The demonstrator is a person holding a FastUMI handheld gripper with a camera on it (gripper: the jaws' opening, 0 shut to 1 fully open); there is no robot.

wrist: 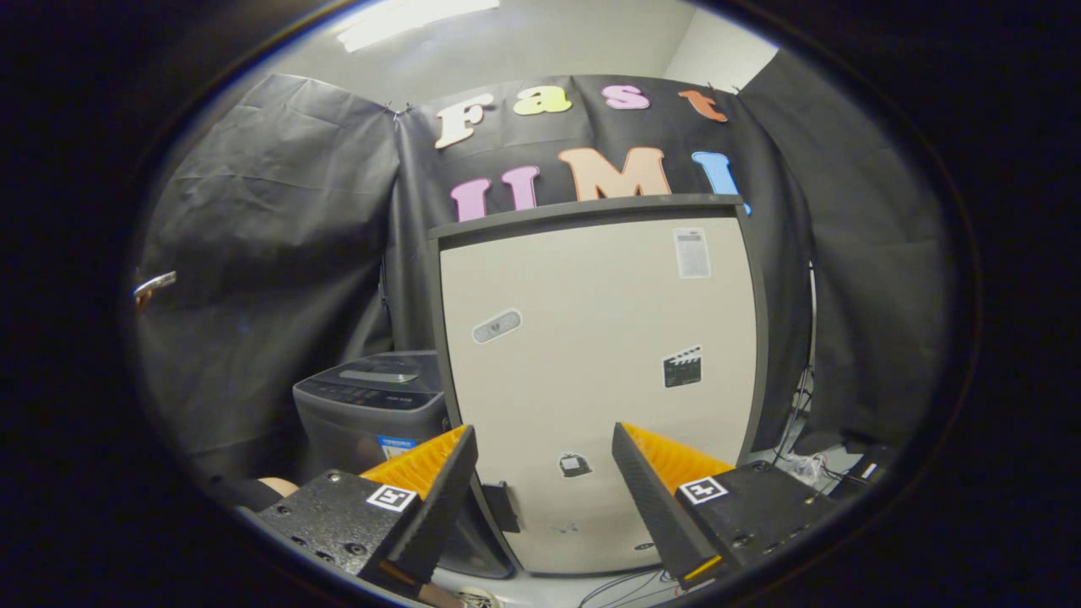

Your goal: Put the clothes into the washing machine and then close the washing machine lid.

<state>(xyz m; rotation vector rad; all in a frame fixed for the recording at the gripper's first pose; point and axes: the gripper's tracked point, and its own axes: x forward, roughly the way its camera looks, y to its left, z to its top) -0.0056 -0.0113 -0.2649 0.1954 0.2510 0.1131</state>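
My gripper [545,431] is open, and nothing lies between its fingers. Straight ahead of the fingers stands a tall beige cabinet [591,355] with a dark frame and a few stickers on its front. The grey washing machine [372,405] stands to the left of the cabinet, beyond my left finger [439,473]. Its dark top panel with the controls faces up, and the cabinet hides its right side. Whether the lid is up or down I cannot tell.
Black cloth walls close the booth behind and on both sides. Cables and small devices [811,464] lie on the floor right of the cabinet. A small part of a person [279,485] shows low on the left, by the washing machine.
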